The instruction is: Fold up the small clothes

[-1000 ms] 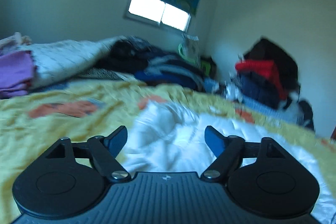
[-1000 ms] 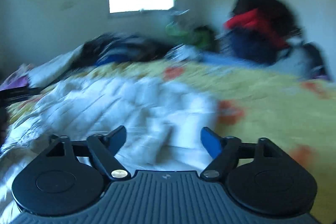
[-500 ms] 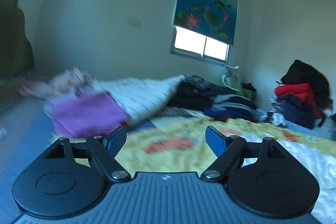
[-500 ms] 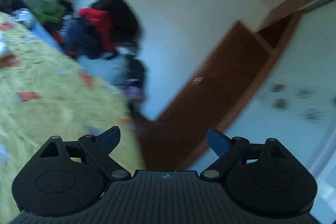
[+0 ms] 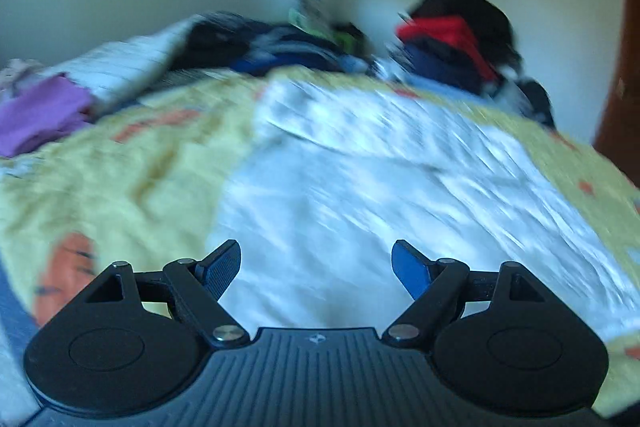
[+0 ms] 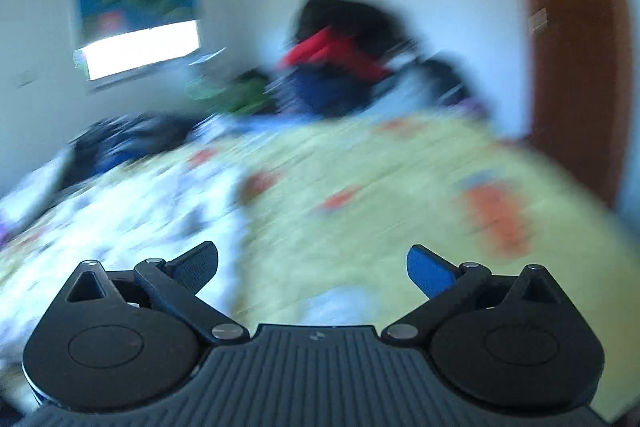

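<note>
The left gripper (image 5: 316, 263) stands wide open and empty above the crumpled white garment (image 5: 360, 187), which spreads from 12 to 3 o'clock over the yellow, orange-patterned bedspread (image 5: 120, 179). The right gripper (image 6: 312, 263) is opening, nothing between its fingers; the white garment (image 6: 120, 219) lies at its 10 o'clock. A folded purple cloth (image 5: 40, 119) sits at the left gripper's 10 o'clock.

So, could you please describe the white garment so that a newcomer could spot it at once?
Start at the bed with the yellow bedspread. The white garment lies spread across its middle, ahead of the left gripper. It is the only pale piece lying out flat; the purple clothes sit stacked at the bed's left edge.
</note>
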`<action>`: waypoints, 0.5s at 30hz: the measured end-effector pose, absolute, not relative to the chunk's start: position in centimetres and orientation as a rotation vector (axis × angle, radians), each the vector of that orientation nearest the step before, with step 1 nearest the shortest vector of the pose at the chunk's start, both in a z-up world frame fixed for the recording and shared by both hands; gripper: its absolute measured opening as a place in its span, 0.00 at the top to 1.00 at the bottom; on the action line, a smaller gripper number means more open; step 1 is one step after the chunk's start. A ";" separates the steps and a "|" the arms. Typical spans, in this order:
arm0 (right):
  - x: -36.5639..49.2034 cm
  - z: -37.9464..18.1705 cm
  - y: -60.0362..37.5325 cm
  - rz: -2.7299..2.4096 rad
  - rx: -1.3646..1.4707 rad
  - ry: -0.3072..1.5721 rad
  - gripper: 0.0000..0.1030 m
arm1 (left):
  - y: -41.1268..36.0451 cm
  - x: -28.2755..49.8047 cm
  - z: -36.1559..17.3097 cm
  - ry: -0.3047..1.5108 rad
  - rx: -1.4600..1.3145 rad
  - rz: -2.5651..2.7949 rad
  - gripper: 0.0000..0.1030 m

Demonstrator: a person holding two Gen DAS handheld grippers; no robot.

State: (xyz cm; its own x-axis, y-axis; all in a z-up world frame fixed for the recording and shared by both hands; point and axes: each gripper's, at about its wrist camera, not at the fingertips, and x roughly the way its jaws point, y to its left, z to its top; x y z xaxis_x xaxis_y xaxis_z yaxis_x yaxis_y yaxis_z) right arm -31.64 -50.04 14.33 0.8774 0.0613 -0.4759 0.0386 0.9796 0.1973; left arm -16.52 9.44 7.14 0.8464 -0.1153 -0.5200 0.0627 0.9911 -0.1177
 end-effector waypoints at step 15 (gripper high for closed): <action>-27.0 5.8 -38.7 0.105 0.072 0.733 0.01 | 8.4 -15.6 2.1 0.693 -0.027 0.041 0.19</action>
State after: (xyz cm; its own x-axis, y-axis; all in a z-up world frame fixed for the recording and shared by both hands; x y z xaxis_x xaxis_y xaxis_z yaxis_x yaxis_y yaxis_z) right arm -26.98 -38.70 5.82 0.7382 0.1205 -0.6638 -0.0703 0.9923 0.1020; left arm -15.64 8.37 2.11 0.7685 0.0285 -0.6392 -0.0463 0.9989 -0.0110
